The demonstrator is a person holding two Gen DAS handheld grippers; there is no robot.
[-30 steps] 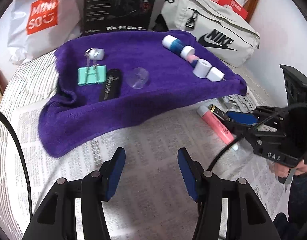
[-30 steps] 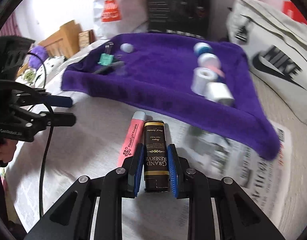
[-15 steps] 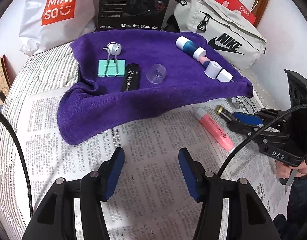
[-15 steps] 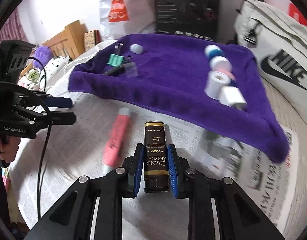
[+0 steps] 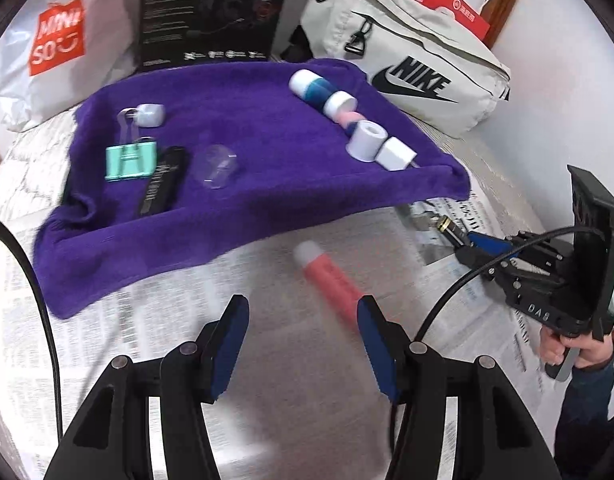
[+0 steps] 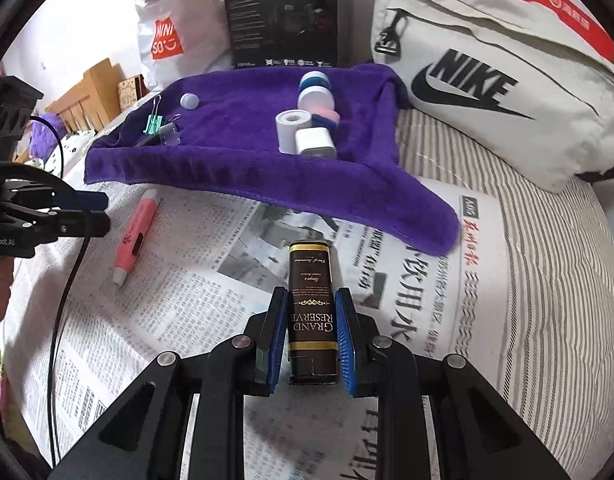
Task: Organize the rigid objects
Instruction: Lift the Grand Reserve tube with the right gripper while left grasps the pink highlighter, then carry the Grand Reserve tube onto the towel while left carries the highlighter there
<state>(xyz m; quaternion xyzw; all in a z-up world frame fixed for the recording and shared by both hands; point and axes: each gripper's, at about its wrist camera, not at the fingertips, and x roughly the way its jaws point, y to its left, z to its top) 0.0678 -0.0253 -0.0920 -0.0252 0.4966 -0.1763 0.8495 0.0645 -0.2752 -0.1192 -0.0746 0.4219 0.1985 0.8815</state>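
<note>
My right gripper (image 6: 311, 312) is shut on a dark brown bar-shaped box (image 6: 311, 304) with gold lettering, held over the newspaper (image 6: 179, 304) in front of the purple towel (image 6: 235, 148). A pink marker (image 5: 327, 276) lies on the newspaper just ahead of my left gripper (image 5: 301, 316), which stands open and empty. The pink marker (image 6: 137, 232) also shows in the right wrist view, beside the left gripper (image 6: 95, 212). On the towel (image 5: 247, 128) lie a green binder clip (image 5: 130, 159), a black bar (image 5: 161, 186), a clear cap (image 5: 219, 166), white and blue cylinders (image 5: 323, 90) and a white cube (image 5: 395, 154).
A white shopping bag (image 5: 51, 48), a black box (image 5: 211, 12) and a grey Nike bag (image 5: 407, 64) stand behind the towel against the wall. A red packet (image 5: 443, 0) sits behind the bag. A hand (image 5: 575, 350) holds the right gripper's handle. Striped bedding (image 6: 547, 280) shows at the right.
The left gripper has shifted right, so the pink marker now lies just ahead of its fingers. The right gripper has carried the brown box to the right, away from the marker.
</note>
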